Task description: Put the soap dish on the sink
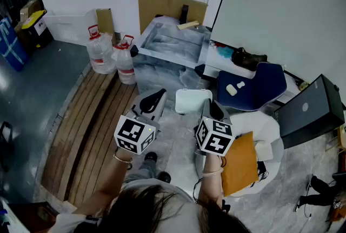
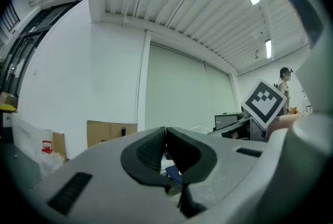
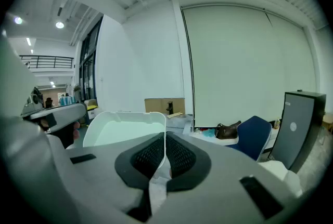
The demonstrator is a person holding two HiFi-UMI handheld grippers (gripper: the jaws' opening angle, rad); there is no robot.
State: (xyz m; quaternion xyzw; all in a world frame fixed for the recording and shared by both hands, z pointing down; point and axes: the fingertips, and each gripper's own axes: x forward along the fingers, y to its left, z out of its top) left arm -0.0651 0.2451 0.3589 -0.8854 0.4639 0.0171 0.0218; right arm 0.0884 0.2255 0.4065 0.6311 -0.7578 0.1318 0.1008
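The white soap dish (image 1: 193, 100) is held out in front of me, with my right gripper (image 1: 207, 109) shut on its near edge. In the right gripper view the dish (image 3: 125, 127) stands up to the left of the jaws, its rim pinched between the pads. My left gripper (image 1: 156, 96) hangs beside it at the left, shut with nothing between its jaws, whose pads meet in the left gripper view (image 2: 166, 147). The sink (image 1: 173, 42), a grey basin wrapped in clear plastic with a dark faucet (image 1: 184, 12) at its back, stands further ahead by the wall and also shows in the right gripper view (image 3: 178, 120).
Two water jugs (image 1: 100, 53) (image 1: 125, 61) stand left of the sink. Cardboard (image 1: 170, 6) leans behind it. A blue chair (image 1: 254, 86) and a black case (image 1: 309, 110) are at the right. Wooden slats (image 1: 86, 129) lie at the left; an orange cushion (image 1: 239, 164) is by my right arm.
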